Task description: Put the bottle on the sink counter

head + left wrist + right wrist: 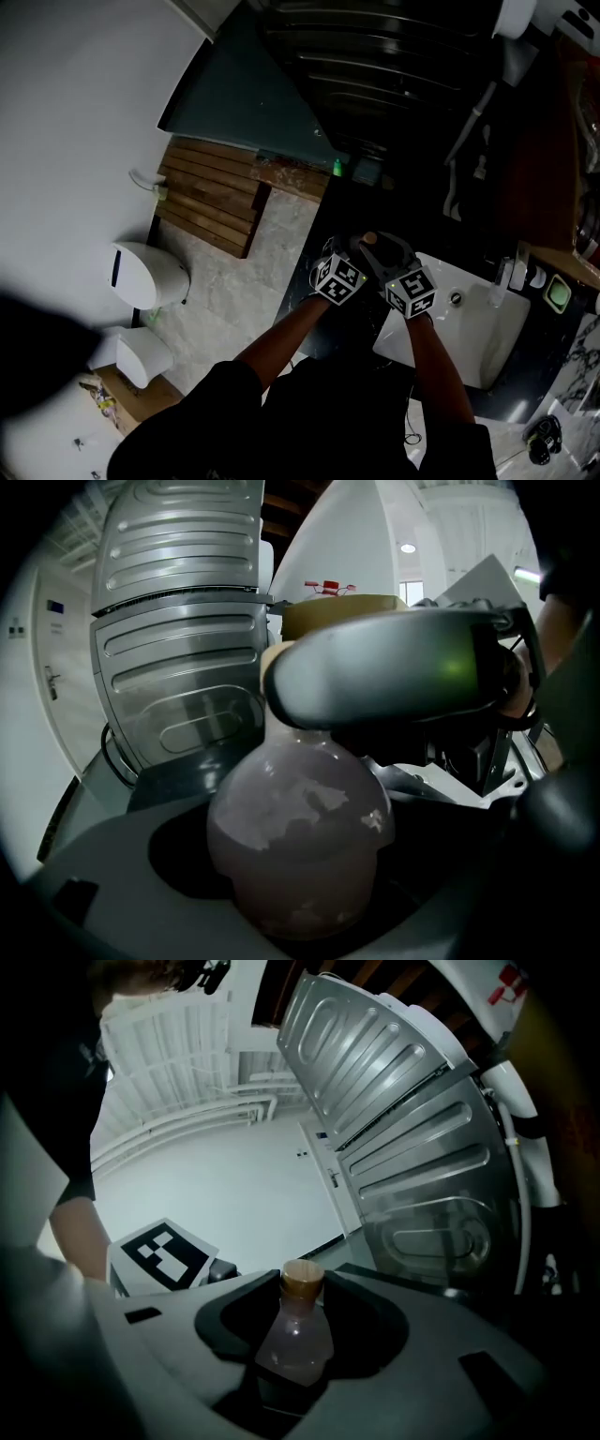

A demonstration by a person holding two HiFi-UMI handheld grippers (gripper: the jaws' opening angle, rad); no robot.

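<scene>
L gripper [300,888]: I'm clamping the bottle [298,832] by its body, above the sink counter [309,272], left of the basin [487,328].
R gripper [298,1354]: jaws sitting apart round the neck, no squeeze.
Tip: I'm keeping it upright, lowering slow.

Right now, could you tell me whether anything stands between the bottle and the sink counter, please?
Nothing visible does. The bottle sits gripped in the left gripper over the dark sink counter, beside the white sink; the open jaws of the right gripper flank its neck.
</scene>
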